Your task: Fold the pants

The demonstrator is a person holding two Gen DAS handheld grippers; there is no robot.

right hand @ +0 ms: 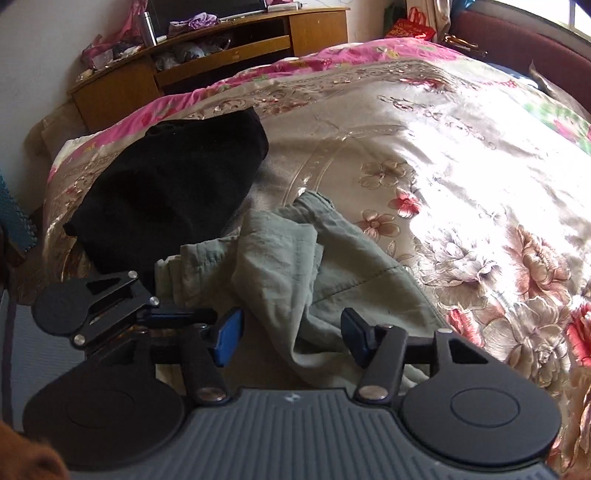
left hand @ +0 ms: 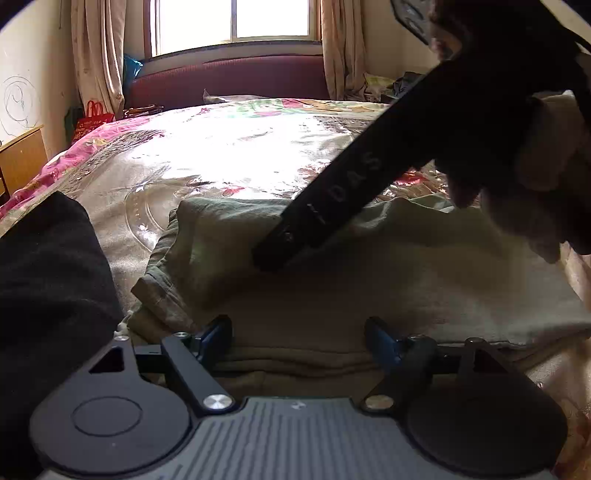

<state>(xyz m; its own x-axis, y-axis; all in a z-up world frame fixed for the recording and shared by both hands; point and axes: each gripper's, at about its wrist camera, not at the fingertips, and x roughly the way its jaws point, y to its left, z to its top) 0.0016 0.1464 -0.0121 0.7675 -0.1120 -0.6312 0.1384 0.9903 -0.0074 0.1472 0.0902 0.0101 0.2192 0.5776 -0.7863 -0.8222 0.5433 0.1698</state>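
Looking along my left gripper (left hand: 298, 338), I see its 2 blue-padded fingers (left hand: 218, 334) spread wide over the near edge of the pants (left hand: 388, 266), with folded layers of the olive-green cloth lying between them; the pads do not press on it, so I hold nothing there. The pants lie in a partly folded heap on the bed (left hand: 221, 155), on its shiny floral quilt, with a rumpled end bunched toward the left in this view. My right gripper (left hand: 271, 254) reaches in from the upper right of that view, a long black finger slanting down with its tip on or just above the top layer of the pants; I cannot tell whether it touches. From the right wrist view, the right gripper (right hand: 291, 334) stands about half open, its blue pads (right hand: 229, 332) on either side of a raised fold of the pants (right hand: 295, 266) without pinching it. A black garment (right hand: 170, 192) lies on the quilt just beside the pants, toward the wooden cabinet (right hand: 221, 55) against the wall. A dark red headboard (left hand: 229, 83) stands under the bright window (left hand: 236, 22) beyond the bed.
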